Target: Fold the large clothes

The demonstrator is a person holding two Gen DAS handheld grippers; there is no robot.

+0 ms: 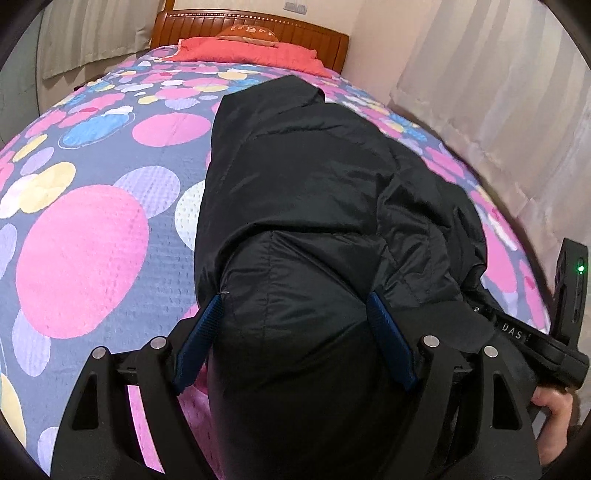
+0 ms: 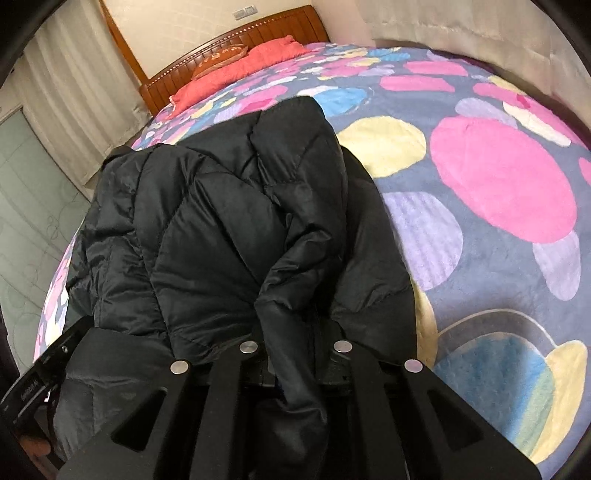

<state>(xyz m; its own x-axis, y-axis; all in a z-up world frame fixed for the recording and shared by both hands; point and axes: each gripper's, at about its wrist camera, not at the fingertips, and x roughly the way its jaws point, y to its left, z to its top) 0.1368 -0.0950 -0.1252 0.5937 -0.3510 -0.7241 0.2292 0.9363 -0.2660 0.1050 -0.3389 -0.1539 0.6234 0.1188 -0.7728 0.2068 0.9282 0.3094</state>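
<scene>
A black puffy jacket (image 1: 314, 177) lies lengthwise on the bed, partly folded into a long bundle. My left gripper (image 1: 295, 302) is at its near end. Its blue pads (image 1: 384, 325) stand wide on either side of a thick bulge of the fabric, and they sit against its sides without squeezing it. In the right wrist view the jacket (image 2: 221, 221) fills the middle. My right gripper (image 2: 295, 354) is shut on a ridge of fabric that runs down between its fingers and hides the tips. The right gripper's body (image 1: 535, 336) also shows in the left wrist view, held by a hand (image 1: 554, 406).
The bed cover (image 1: 81, 258) is grey-blue with large pink, yellow and lilac dots. A red pillow (image 1: 255, 51) and a wooden headboard (image 1: 258, 27) are at the far end. Curtains (image 1: 498, 110) hang close to the bed's right side. A glass door (image 2: 29, 221) stands at the left.
</scene>
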